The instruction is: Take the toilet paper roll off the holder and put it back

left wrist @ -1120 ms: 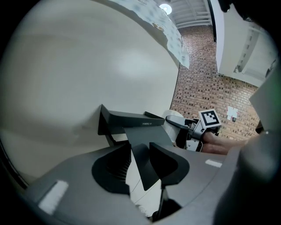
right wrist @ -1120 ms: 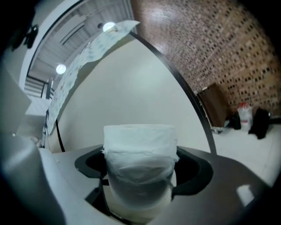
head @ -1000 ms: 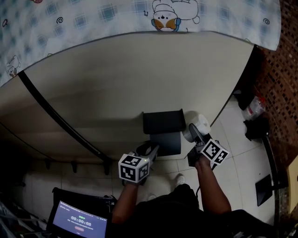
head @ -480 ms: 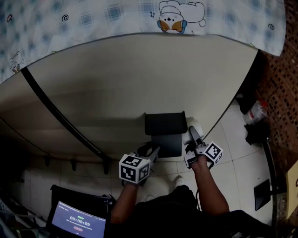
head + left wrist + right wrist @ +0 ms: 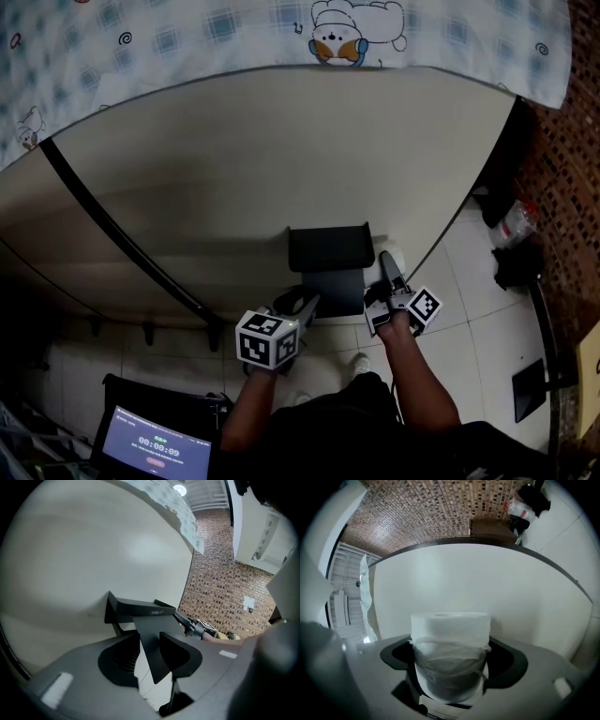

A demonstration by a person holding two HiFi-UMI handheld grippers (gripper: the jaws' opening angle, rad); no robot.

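Toilet paper roll (image 5: 450, 639) was off the holder (image 5: 328, 246) and held in the right tongs (image 5: 386, 272). The jaws stood wide, one on each side of the roll, pressing on its flanks. In the right gripper view the roll stood upright with a flat end up. Its lower half was wrapped in a loose, crumpled translucent layer.

In the head view the roll sat just beside the right edge of the black holder, close to the beige panel (image 5: 262, 159) on which the holder was mounted. Contact between roll and holder could not be resolved.

Left tongs (image 5: 305, 302) were narrow, with the tips closed on the holder's black flap (image 5: 150, 644). The flap tilted out from under the holder's top shelf (image 5: 140, 606) toward the tongs. White showed between the flap and the left jaw nearer that jaw's base.

A marker cube (image 5: 267, 339) was visible on the left tongs and a second cube (image 5: 424, 307) on the right.

Surroundings:
- a patterned cloth (image 5: 187, 37) hung over the top of the panel
- white floor tiles (image 5: 469, 281) lay below
- a brick wall (image 5: 562, 159) stood at right
- a lit screen (image 5: 155, 452) sat at lower left
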